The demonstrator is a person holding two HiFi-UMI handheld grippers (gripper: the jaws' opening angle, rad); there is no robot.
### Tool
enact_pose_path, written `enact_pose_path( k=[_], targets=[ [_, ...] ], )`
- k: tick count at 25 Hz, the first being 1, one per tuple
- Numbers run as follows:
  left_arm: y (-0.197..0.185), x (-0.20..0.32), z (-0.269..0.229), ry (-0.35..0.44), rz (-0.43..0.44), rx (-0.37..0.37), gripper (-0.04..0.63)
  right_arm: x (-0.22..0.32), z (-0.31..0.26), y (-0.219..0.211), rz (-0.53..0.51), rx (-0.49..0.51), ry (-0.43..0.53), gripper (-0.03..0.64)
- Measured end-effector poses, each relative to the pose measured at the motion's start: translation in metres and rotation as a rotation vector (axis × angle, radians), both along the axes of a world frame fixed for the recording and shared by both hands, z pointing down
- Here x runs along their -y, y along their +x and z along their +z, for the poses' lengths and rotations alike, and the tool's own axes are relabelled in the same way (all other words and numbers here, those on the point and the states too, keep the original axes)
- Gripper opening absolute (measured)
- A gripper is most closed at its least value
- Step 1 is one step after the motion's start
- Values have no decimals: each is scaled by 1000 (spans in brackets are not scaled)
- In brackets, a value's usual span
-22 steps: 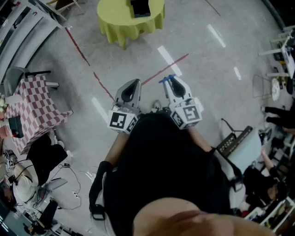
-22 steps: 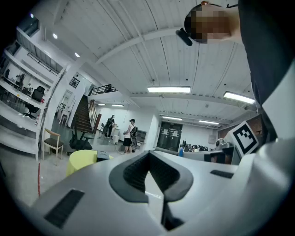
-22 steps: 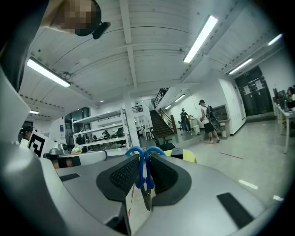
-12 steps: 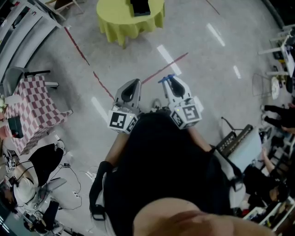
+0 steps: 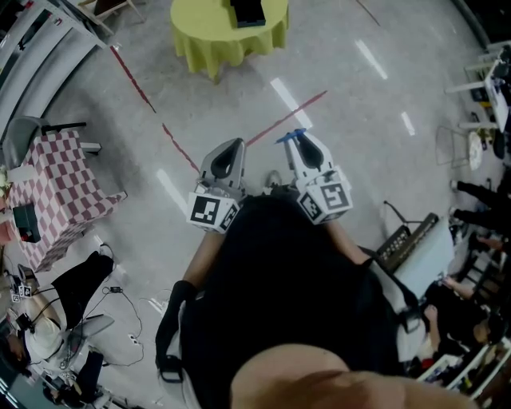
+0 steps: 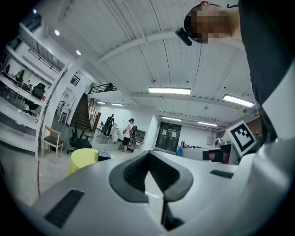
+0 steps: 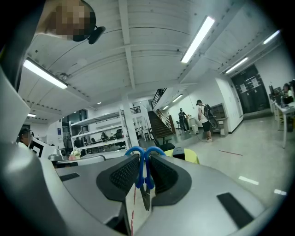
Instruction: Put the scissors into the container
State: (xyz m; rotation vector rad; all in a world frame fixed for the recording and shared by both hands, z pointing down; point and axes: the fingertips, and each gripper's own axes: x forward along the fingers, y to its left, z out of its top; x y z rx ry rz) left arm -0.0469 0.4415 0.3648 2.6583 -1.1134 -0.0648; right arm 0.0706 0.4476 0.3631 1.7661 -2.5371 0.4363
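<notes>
The scissors (image 7: 144,173) are pinched in the right tool (image 7: 145,159). Its two jaws are pressed onto them from both sides. The blue loops (image 5: 291,136) stick out past the tips of the jaws, away from the person. The grey blades point back along the jaws, toward the person. So the long way of the scissors runs the same way as the tool.

The right tool (image 5: 299,140) is held out in front of the person's tummy, up in the air over the floor (image 5: 359,104). It points forward. The left tool (image 5: 231,146) is just beside it and points the same way. The left tool's jaws (image 6: 148,161) are pressed together, and nothing is between them. Both arms are bent and kept close to the body, with the marker cubes near the person's black top (image 5: 287,287).

Well ahead of the tools stands a round tabletop with a yellow cloth (image 5: 223,36). A dark box (image 5: 247,12) sits on it. A red line (image 5: 283,120) runs across the floor between the tools and the yellow tabletop. Off to the left is a tabletop with a checked cloth (image 5: 56,188).
</notes>
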Motion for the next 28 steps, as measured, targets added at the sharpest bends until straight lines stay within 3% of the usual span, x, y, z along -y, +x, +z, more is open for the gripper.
enact_pose_path(
  k=[15, 28],
  targets=[
    [-54, 21, 9, 15, 29, -9, -5, 18, 7, -44, 60, -12, 9, 75],
    [-25, 126, 16, 9, 14, 24, -5, 130, 13, -14, 42, 18, 21, 75]
  ],
)
